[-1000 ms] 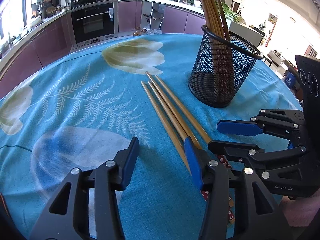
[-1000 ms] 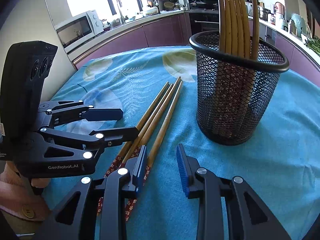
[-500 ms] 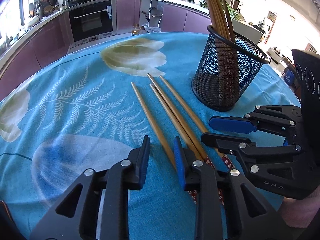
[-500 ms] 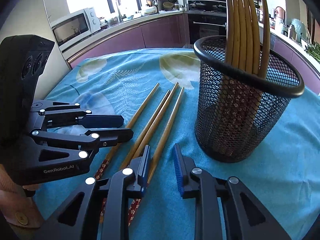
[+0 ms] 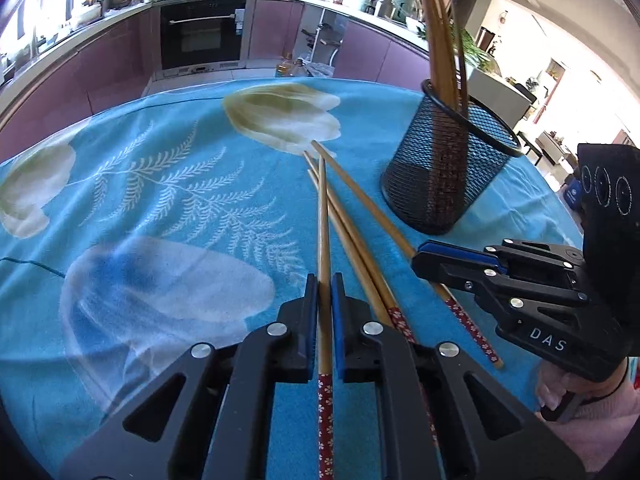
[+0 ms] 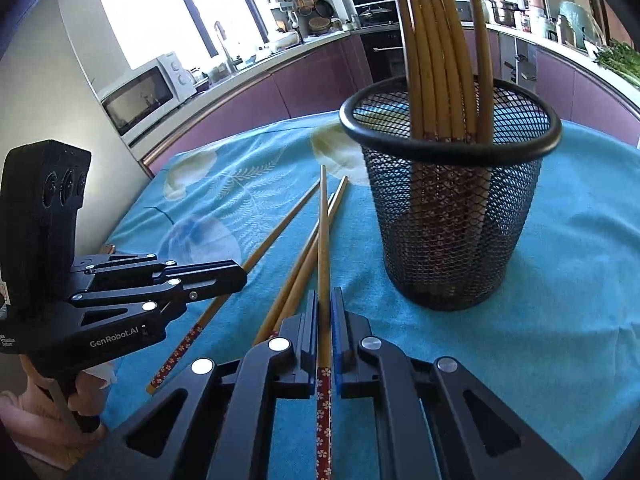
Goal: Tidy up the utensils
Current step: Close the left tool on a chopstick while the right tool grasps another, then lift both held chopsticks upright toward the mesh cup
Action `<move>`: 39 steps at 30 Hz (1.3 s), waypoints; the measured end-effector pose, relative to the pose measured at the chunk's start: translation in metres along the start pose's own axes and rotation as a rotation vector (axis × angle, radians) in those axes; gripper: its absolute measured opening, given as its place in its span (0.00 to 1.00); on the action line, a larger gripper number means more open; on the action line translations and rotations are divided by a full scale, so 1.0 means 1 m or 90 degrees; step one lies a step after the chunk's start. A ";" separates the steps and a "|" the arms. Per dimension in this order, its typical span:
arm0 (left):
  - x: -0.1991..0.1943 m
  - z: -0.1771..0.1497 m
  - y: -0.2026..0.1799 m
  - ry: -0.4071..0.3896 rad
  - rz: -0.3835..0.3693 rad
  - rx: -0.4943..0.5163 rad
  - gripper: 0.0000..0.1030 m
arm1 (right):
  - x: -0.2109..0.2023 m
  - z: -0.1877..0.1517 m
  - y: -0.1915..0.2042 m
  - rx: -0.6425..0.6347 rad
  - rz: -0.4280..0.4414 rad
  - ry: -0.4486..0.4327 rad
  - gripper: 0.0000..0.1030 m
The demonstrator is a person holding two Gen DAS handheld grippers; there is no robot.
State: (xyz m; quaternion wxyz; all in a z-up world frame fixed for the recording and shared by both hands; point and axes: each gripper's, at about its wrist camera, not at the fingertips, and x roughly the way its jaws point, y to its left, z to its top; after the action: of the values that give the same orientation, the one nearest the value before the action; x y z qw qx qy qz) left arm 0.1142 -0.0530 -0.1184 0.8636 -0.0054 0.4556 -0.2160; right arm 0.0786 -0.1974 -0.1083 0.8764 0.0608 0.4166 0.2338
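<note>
Both our grippers have a chopstick pinched. Left gripper (image 5: pixel 325 292) is clamped on one chopstick (image 5: pixel 323 224), right gripper (image 6: pixel 325 308) on another chopstick (image 6: pixel 322 232). Only the left cam shows the two loose chopsticks (image 5: pixel 362 232) lying on the blue tablecloth (image 5: pixel 160 200). The right cam looks into the mesh holder (image 6: pixel 448 216), upright on the cloth beside them, with a bunch of chopsticks (image 6: pixel 436 52) standing inside.
</note>
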 end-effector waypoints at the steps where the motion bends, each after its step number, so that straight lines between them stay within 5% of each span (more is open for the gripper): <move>1: 0.000 -0.002 -0.003 0.004 -0.003 0.008 0.07 | 0.000 0.000 0.002 -0.006 0.004 0.004 0.05; 15: 0.018 0.001 -0.014 0.043 -0.006 0.069 0.13 | 0.017 0.001 0.011 -0.067 -0.028 0.046 0.08; 22: 0.026 0.012 -0.010 0.041 0.000 0.051 0.08 | 0.014 0.006 0.010 -0.075 -0.027 0.032 0.05; 39: -0.053 0.034 -0.015 -0.082 -0.082 0.053 0.07 | -0.064 0.025 0.011 -0.078 -0.008 -0.105 0.06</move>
State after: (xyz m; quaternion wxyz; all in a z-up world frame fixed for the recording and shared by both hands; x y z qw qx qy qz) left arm 0.1093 -0.0533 -0.0541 0.8750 -0.0123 0.3883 -0.2888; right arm 0.0587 -0.2153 -0.0438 0.9113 0.0231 0.3283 0.2474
